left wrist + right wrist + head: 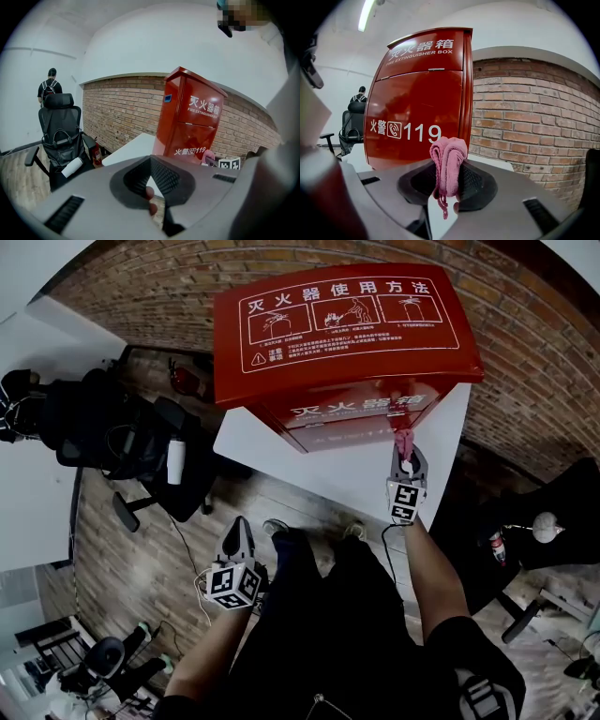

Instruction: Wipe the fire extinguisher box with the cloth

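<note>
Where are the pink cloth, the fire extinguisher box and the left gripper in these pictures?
pink cloth [449,159], right gripper view, its folded upper end.
fire extinguisher box [419,93], right gripper view, its red front door.
left gripper [240,523], head view, between its fingertips.

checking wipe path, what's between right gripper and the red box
Only the pink cloth held in the right gripper, over bare white table; the right gripper view shows it.
</note>
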The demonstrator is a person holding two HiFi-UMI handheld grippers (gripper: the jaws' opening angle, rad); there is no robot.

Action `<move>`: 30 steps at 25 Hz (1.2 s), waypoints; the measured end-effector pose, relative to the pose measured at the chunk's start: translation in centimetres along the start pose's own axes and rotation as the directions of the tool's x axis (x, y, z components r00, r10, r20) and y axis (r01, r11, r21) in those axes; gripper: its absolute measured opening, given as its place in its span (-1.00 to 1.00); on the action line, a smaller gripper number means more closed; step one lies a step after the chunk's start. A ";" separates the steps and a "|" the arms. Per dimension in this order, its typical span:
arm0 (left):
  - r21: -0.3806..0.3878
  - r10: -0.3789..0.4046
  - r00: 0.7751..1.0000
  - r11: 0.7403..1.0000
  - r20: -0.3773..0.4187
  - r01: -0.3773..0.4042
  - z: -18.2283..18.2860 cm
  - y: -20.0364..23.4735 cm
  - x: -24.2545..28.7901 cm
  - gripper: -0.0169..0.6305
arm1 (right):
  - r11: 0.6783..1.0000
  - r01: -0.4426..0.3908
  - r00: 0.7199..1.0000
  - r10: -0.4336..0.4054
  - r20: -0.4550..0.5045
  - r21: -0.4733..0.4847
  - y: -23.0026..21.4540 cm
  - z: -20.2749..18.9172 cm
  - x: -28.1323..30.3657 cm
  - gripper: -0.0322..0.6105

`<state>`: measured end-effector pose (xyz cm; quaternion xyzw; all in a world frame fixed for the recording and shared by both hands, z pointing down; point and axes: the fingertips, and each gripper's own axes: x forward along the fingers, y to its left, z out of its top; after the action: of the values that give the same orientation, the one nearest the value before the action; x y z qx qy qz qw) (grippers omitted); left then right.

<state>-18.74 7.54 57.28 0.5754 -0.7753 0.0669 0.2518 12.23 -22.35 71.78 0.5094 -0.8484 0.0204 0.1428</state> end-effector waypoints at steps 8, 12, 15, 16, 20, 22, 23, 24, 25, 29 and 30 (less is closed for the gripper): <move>-0.015 0.006 1.000 1.000 0.007 -0.006 -0.2 0.8 -0.8 -0.86 | 0.999 -0.034 0.999 0.034 -0.001 -0.010 2.2 0.3 0.0 -0.56; -0.027 0.015 1.000 1.000 0.010 -0.015 -0.4 1.5 -1.2 -0.86 | 0.998 -0.060 0.998 0.060 0.002 -0.019 3.9 0.5 0.0 -0.55; -0.036 0.022 1.000 0.999 0.012 -0.022 -0.6 2.0 -1.5 -0.86 | 0.998 -0.065 0.998 0.065 0.000 -0.012 4.7 0.5 0.0 -0.56; -0.039 0.026 1.000 0.999 0.012 -0.025 -0.7 2.2 -1.6 -0.86 | 0.998 -0.069 0.998 0.069 -0.002 -0.011 5.1 0.5 0.1 -0.56; -0.049 0.039 0.999 0.998 0.011 -0.038 -1.0 2.9 -2.1 -0.86 | 0.996 -0.092 0.996 0.092 -0.004 -0.011 6.6 0.6 0.2 -0.56; -0.054 0.043 0.999 0.998 0.014 -0.042 -1.1 3.2 -2.3 -0.86 | 0.995 -0.104 0.995 0.104 -0.004 -0.009 7.4 0.7 0.1 -0.56; -0.057 0.045 0.999 0.997 0.015 -0.044 -1.2 3.4 -2.5 -0.86 | 0.994 -0.109 0.994 0.109 -0.004 -0.007 7.8 0.8 0.1 -0.56; -0.059 0.047 0.999 0.997 0.016 -0.046 -1.2 3.5 -2.6 -0.86 | 0.994 -0.113 0.994 0.113 -0.004 -0.005 8.2 0.9 0.1 -0.55; -0.062 0.050 0.999 0.997 0.016 -0.049 -1.2 3.7 -2.7 -0.86 | 0.993 -0.117 0.993 0.117 -0.005 -0.003 8.6 0.9 0.1 -0.56; -0.069 0.058 0.998 0.996 0.019 -0.057 -1.3 4.4 -3.2 -0.86 | 0.989 -0.146 0.989 0.146 -0.003 -0.006 10.4 1.3 0.1 -0.55; -0.071 0.060 0.998 0.996 0.019 -0.059 -1.4 4.5 -3.3 -0.86 | 0.988 -0.154 0.988 0.154 -0.003 -0.008 10.8 1.4 0.1 -0.55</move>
<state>-21.81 12.44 57.76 0.5434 -0.7966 0.0409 0.2616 2.48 -17.44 71.70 0.4417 -0.8851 0.0284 0.1437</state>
